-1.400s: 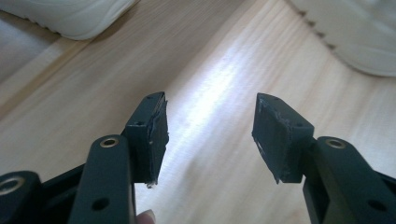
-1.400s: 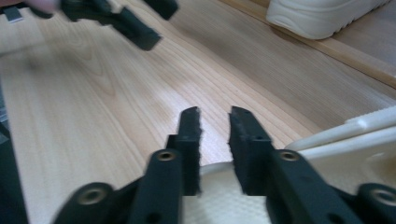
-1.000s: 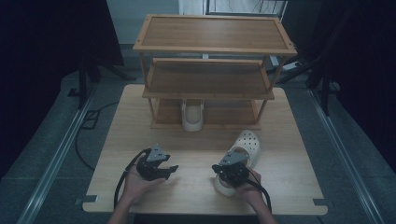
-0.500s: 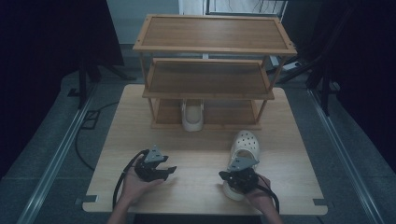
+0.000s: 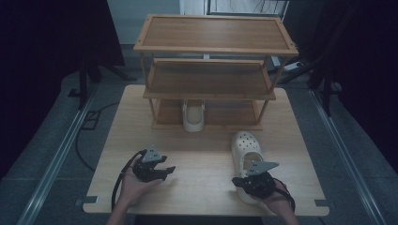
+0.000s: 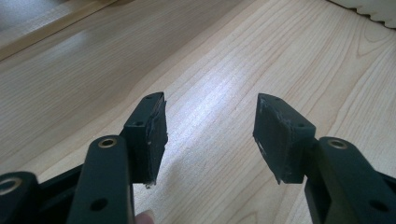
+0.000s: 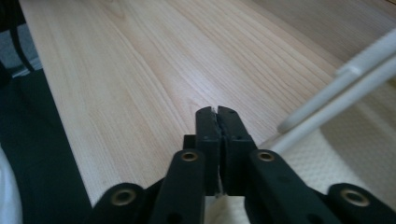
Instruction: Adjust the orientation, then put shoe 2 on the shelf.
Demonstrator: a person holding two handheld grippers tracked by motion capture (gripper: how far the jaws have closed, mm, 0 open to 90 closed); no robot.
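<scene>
Apparently clamped on the heel edge of the cream clog (image 5: 247,157) at the desk's (image 5: 202,159) near right, the right gripper (image 5: 253,182) has only a thin bite that could slip on lifting, while the left gripper (image 5: 157,171) rests open, holding nothing.
</scene>
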